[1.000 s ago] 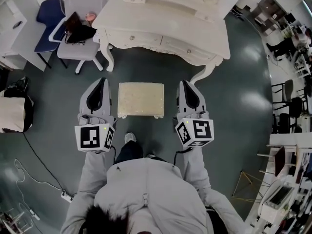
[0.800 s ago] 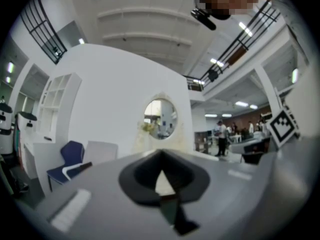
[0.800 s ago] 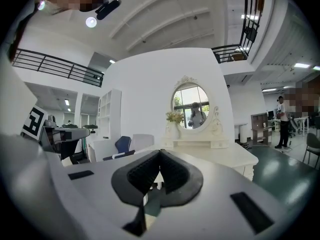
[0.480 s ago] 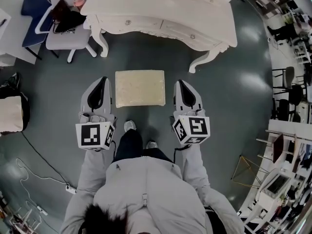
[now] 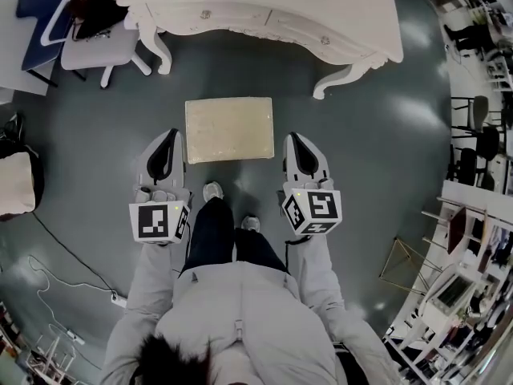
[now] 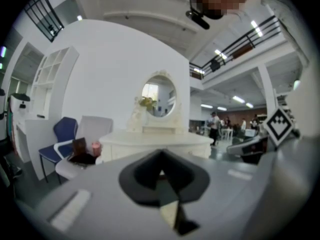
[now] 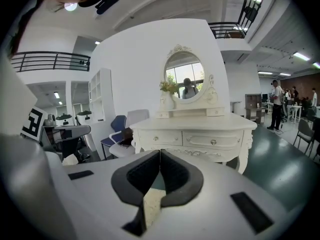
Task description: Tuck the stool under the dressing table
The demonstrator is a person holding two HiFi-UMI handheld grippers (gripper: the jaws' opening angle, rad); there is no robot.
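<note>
A cream cushioned stool stands on the dark floor, a short way in front of the white dressing table. My left gripper hangs beside the stool's left edge, shut and holding nothing. On the stool's right side my right gripper is likewise shut and empty. Both point toward the table. The dressing table with its oval mirror fills the right gripper view beyond the closed jaws, and a sliver of the stool shows below them. In the left gripper view the table lies ahead.
A grey chair with a dark bag and a blue chair stand left of the table. A cable and power strip lie on the floor at lower left. Desks and chairs line the right side. The person's feet are just behind the stool.
Both grippers have sunk lower beside the stool, keeping to its left and right. The head view has shifted, so the table now sits nearer the top edge.
</note>
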